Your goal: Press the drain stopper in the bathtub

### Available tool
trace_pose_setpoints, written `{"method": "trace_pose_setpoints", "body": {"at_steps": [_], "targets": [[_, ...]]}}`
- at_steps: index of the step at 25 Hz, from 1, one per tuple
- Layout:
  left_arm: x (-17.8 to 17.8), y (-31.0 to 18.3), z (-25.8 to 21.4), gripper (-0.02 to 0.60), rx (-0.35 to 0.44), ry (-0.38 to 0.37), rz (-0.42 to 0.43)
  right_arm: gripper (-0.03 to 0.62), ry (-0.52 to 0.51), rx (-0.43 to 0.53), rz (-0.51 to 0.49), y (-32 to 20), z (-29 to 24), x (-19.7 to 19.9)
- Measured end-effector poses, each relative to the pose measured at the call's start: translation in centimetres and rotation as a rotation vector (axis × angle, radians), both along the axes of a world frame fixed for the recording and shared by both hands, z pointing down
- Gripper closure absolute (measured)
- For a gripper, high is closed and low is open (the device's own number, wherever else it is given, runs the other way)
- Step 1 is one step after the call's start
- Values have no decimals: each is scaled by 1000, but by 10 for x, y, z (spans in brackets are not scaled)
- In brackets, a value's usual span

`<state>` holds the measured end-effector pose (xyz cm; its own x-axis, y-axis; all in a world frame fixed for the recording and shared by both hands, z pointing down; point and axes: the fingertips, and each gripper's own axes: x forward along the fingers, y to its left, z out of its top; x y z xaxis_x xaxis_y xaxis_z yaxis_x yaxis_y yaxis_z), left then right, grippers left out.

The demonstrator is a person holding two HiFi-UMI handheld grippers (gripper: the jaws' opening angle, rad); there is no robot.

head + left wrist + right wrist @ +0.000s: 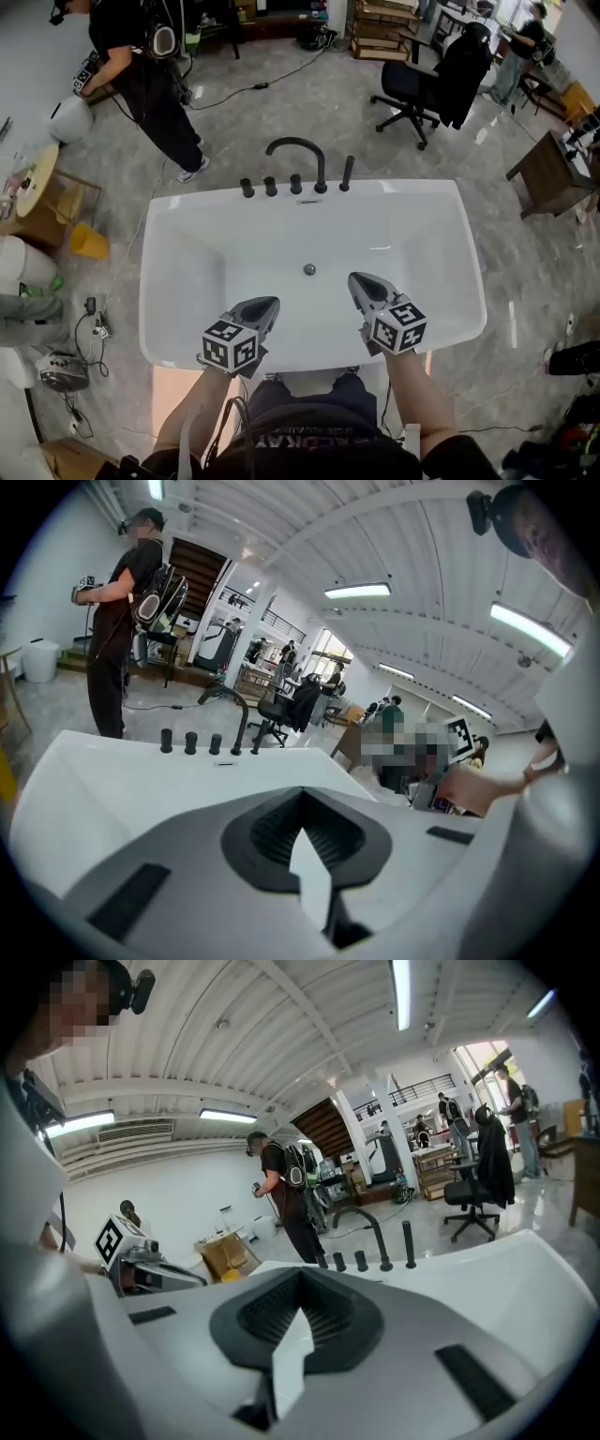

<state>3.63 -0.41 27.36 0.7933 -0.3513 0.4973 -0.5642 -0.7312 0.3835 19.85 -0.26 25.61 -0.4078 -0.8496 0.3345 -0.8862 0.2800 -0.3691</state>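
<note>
You're at the approach, nothing pressed yet. Both tools hover over the near end of the bathtub (184, 202), above its floor. Your left gripper (266, 307) has its 2 jaws brought together with nothing between them; the right gripper (363, 283) is the same, tips meeting, empty.

The drain stopper (309, 269) sits on the tub floor on the centre line, toward the faucet (298, 153) end, just ahead of and between your 2 tips. The right tip looks the nearer 1.

It's a small round disc lying flat, face up, so it has no long axis to line up with; its travel should be straight down into the drain.

Next move, as I judge it: bring 1 closed tip over the disc's middle, lower it, push vertically. Off-centre, the tip could skid onto the slick floor.
</note>
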Motion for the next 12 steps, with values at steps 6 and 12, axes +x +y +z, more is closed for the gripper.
{"method": "trace_pose_setpoints", "body": {"at_steps": [6, 12], "targets": [[9, 11, -26, 578, -21, -11, 6, 579, 1, 28, -12, 28, -37, -5], [28, 29, -53, 578, -12, 28, 51, 579, -6, 40, -36, 59, -55, -12]]}}
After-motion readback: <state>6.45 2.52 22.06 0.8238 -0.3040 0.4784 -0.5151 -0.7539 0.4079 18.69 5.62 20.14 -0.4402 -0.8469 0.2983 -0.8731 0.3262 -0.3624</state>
